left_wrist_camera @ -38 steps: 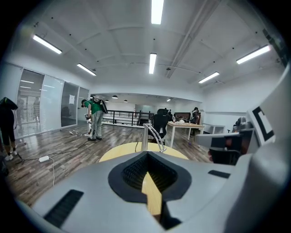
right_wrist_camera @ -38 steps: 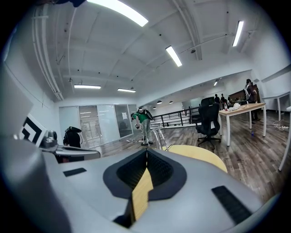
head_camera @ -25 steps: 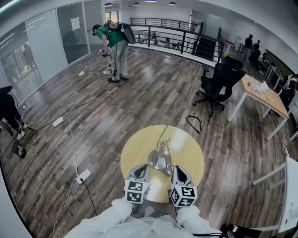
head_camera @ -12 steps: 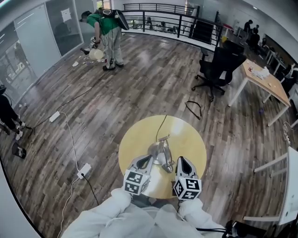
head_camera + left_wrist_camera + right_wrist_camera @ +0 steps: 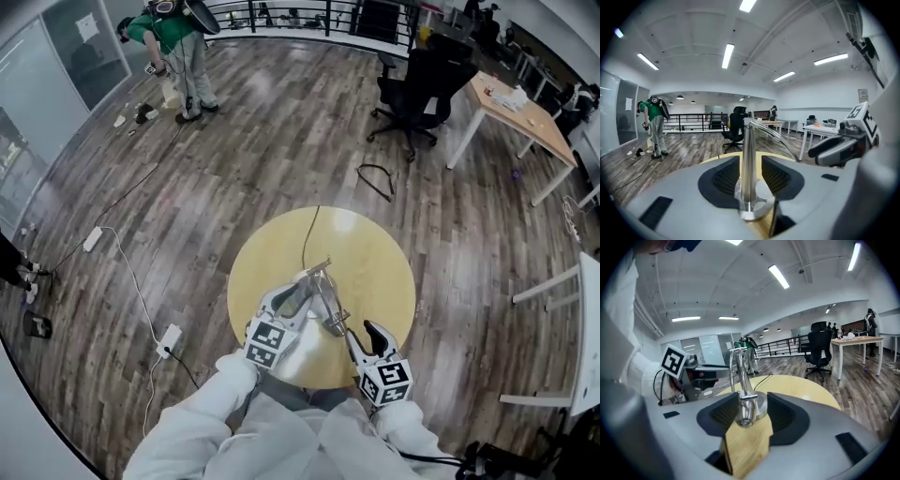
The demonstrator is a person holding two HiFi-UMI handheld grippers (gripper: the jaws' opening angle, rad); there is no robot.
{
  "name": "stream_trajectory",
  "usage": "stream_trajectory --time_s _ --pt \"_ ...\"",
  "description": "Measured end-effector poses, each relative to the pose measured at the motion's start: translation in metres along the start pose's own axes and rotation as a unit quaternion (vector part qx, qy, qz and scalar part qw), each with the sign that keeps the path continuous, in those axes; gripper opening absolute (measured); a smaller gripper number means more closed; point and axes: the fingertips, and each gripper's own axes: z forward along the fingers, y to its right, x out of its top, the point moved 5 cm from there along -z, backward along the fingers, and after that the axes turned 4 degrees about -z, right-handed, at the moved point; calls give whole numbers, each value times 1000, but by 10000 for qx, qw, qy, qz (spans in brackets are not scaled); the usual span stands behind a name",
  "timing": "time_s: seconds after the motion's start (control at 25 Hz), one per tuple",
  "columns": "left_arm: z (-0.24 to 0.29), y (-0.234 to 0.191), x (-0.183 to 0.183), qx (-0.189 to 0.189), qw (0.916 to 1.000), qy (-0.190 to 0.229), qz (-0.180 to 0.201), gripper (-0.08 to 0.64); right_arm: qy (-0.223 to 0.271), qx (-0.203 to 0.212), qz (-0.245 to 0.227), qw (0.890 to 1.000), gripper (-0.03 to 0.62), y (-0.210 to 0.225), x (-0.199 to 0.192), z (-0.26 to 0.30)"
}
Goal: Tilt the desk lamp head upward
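Pushed forward since half a second ago: left gripper (image 5: 295,291), now past the near edge and over the middle of the round yellow worktop (image 5: 375,253), reaching the desk lamp (image 5: 330,309).

Head view. Counts one lamp, chrome, standing near the worktop's middle, one black cable (image 5: 307,234) trailing from it over the far edge. Two grippers, one marker cube (image 5: 265,343) on each; right gripper (image 5: 368,330) by the near right edge, just beside the lamp. Both forearms in white sleeves (image 5: 202,422), coming in over the near edge, left stretched further than right. On the wood-plank floor (image 5: 281,141): two white power strips (image 5: 170,339), one black office chair (image 5: 412,80), one wooden desk (image 5: 520,117), one person in a green top (image 5: 173,37) bent over, well apart from the worktop. One black railing (image 5: 281,17) closing the room's far side.

Left gripper view. Looks level across the worktop, under strip ceiling lights (image 5: 727,55). Jaws apart, standing close on either side of the lamp's upright chrome stem (image 5: 747,164), a sliver of yellow top showing between stem and right-hand pad. One thin curved rod (image 5: 780,138) arching off the stem's top toward the right gripper.

Right gripper view. Aims along the worktop from the near right edge. Jaws wide apart, closed on nothing; lamp's rounded chrome end sitting low between them, nearer the left-hand pad, bare yellow top between it and the right-hand pad.
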Motion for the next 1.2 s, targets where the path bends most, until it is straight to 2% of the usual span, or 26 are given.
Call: stream_trajectory --time_s 0.04,0.12,0.28,0.44,0.68,0.8,0.96,1.2 --pt "7 -3 0 -79 9999 -20 65 135 -100 112 -76 9999 193 -2 -8 3" --pt "20 -7 2 -288 9994 -80 159 163 -253 313 -240 9989 222 -5 -20 13" --pt "41 -5 7 -920 9954 -174 183 233 -306 536 -459 9970 247 -3 -31 37" --pt "54 -6 10 -1140 9933 -185 74 233 -342 697 -519 9956 256 -6 -39 54" --pt "69 -8 11 -1296 9914 -188 -37 231 -371 644 -414 9964 256 -4 -46 78" --pt "72 -14 9 -1120 9937 -74 61 137 -383 611 -355 9968 256 -3 -47 80" --pt "71 -16 2 -1137 9928 -91 372 130 -439 578 -361 9967 256 -6 -50 80" --pt "71 -14 7 -1157 9928 -117 282 130 -530 470 -346 9969 256 -5 -43 66"
